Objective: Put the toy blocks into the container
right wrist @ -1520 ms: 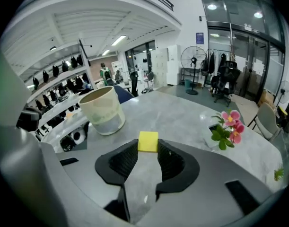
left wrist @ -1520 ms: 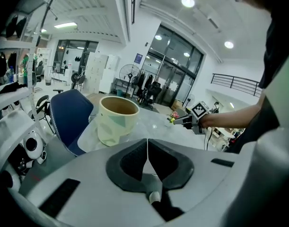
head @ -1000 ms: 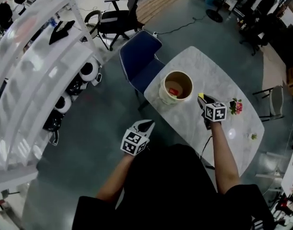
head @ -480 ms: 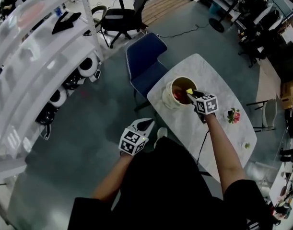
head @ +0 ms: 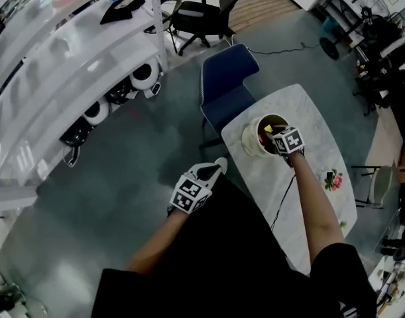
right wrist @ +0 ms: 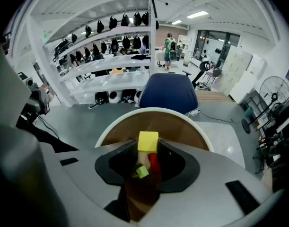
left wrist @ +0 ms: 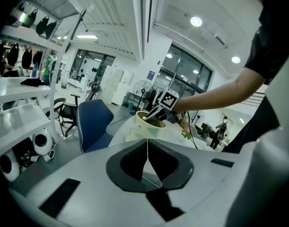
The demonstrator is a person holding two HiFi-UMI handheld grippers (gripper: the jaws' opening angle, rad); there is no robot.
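- The right gripper (head: 278, 138) is pointing steeply down into the mouth of the container (head: 250, 142), and its jaws are clamping a yellow block (right wrist: 148, 141) right at their tips.
- The yellow block is hanging inside the ring of the rim, above a red block (right wrist: 154, 163) and a green block (right wrist: 142, 172) that are lying on the bottom.
- The left gripper (head: 216, 169) is hovering off the table (head: 308, 204), over the floor, with its jaws pressed together on nothing; it is not steadying anything.
- The likely step in hand is the drop, and the block is looking well placed for it.
- Risks from here, as I am judging them:
  - The grip is sitting on the very ends of the jaws, so the block could be twisting out early if the hand tilts.
  - The container is standing close to the table's edge, beside the blue chair (head: 225, 78); a nudge from the gripper while lifting out could be pushing it over or off.
  - Opening too high could be letting the block bounce off the ones below and out over the rim.
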